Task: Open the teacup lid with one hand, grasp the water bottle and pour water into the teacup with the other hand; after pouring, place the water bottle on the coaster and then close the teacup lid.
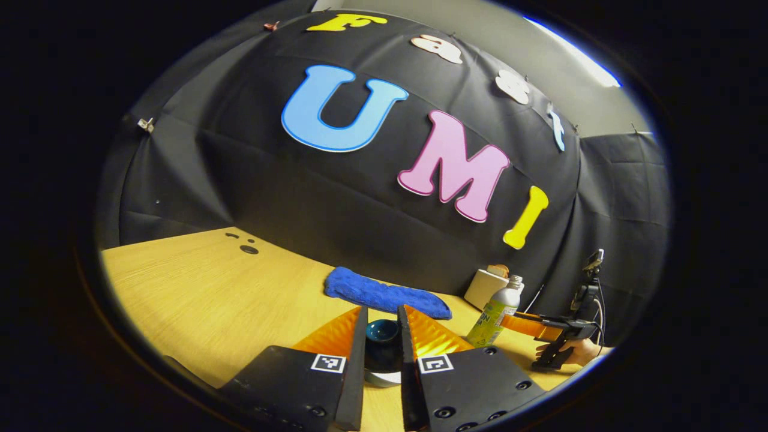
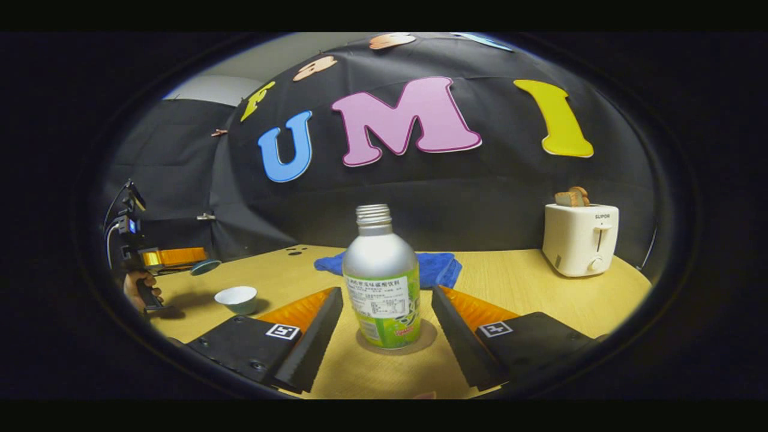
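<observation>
Here, in the left gripper view, the left gripper (image 1: 383,345) holds the dark blue teacup lid (image 1: 382,336) between its two fingers, and both fingers press on the lid's sides. Under the lid a bit of the white teacup (image 1: 384,378) peeks out, so the lid sits right over the cup or just above it; I cannot tell if they touch. Farther back lies a blue cloth (image 1: 384,294) on the wooden table (image 1: 198,288). Off to the side stands the water bottle (image 1: 495,315), with the other gripper close beside it and a hand (image 1: 579,351) on its handle. In the right gripper view, the right gripper (image 2: 384,324) has its fingers spread wide, one on each side of the bottle (image 2: 381,282), and neither one touches it. The bottle stands upright on the round brown coaster (image 2: 393,342), and its cap is off. To the far side, the white teacup (image 2: 237,298) sits open on the table, and the left gripper (image 2: 201,264) holds the lid up and away from it. A white toaster (image 2: 581,239) with bread in it stands near the wall. I think the cup is open and the bottle is about to be picked up, or was just put back. If it is to be picked up, the fingers must squeeze the bottle's middle, lift it, and tip it slowly over the cup.
</observation>
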A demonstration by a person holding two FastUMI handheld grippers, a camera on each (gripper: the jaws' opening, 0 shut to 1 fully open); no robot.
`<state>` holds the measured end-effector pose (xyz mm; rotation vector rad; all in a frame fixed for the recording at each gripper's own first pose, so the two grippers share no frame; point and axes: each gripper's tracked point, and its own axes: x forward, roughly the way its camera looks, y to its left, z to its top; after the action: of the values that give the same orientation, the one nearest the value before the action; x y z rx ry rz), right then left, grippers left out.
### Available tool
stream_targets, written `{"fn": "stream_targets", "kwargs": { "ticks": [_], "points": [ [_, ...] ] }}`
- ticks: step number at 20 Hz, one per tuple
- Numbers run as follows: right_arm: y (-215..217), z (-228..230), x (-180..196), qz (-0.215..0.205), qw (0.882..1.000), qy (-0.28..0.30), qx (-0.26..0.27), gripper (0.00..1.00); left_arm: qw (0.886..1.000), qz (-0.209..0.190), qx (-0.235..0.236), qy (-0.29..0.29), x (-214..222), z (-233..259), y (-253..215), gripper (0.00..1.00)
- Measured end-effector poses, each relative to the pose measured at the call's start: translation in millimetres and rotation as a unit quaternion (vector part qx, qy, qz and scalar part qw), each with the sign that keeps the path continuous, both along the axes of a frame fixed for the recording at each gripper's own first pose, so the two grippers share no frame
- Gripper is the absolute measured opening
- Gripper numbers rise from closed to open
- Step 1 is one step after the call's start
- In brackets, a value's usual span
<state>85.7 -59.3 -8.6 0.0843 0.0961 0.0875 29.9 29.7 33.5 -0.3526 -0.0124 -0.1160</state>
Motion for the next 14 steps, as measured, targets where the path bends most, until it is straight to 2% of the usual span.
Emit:
{"fn": "stream_targets", "kwargs": {
  "ticks": [5,10,14],
  "points": [
    [0.5,1.9,-43.4,0.006,0.999,-0.028,-0.038,0.94,0.999,-0.003,0.048,0.02,11.6,-19.1,-24.8,0.29],
    [15.5,16.7,-74.4,0.03,0.997,-0.065,-0.037,0.94,0.996,0.014,0.083,0.041,12.8,-35.0,-34.5,0.29],
    [22.6,2.1,-85.5,0.045,0.997,-0.041,-0.039,0.93,0.991,0.027,0.115,0.055,21.6,-44.2,-39.9,0.29]
  ]
}}
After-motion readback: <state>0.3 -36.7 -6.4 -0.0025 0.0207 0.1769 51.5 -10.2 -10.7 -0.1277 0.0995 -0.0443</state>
